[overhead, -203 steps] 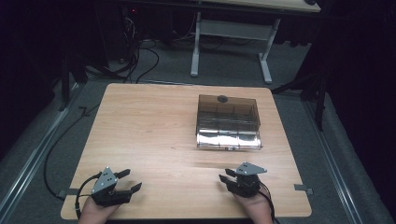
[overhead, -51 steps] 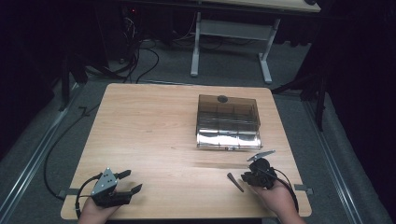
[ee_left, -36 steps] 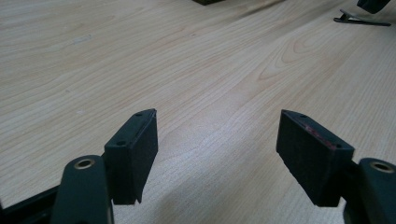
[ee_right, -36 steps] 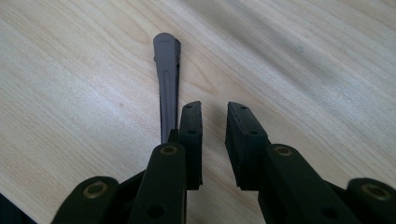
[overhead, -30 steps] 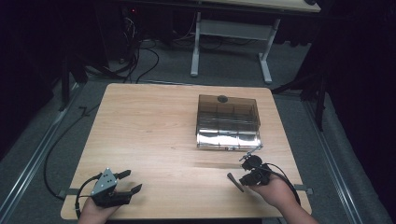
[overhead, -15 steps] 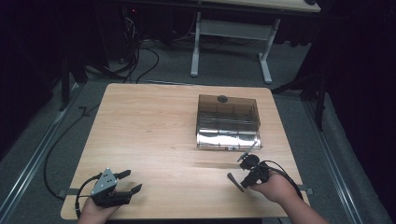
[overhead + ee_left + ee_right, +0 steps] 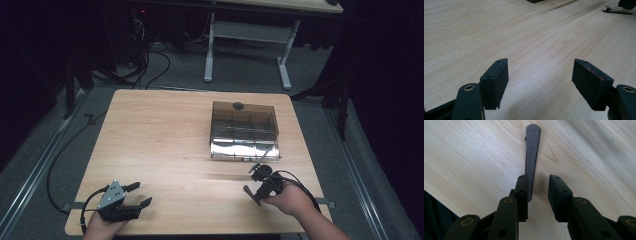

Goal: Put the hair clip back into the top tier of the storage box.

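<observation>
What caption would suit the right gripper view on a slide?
Right tool, jaws just opening, over a slim dark clip lying flat on the wooden table.

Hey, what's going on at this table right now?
A person sits at a wooden table with a hand-held gripper in each hand. The right hand-held gripper is tipped down over a slim dark clip-like piece lying on the wood; its jaws have just been opening, and the piece lies against one jaw, not clamped. The left hand-held gripper rests open near the table's front edge with nothing between its jaws. A smoky clear plastic box stands beyond the right hand.
</observation>
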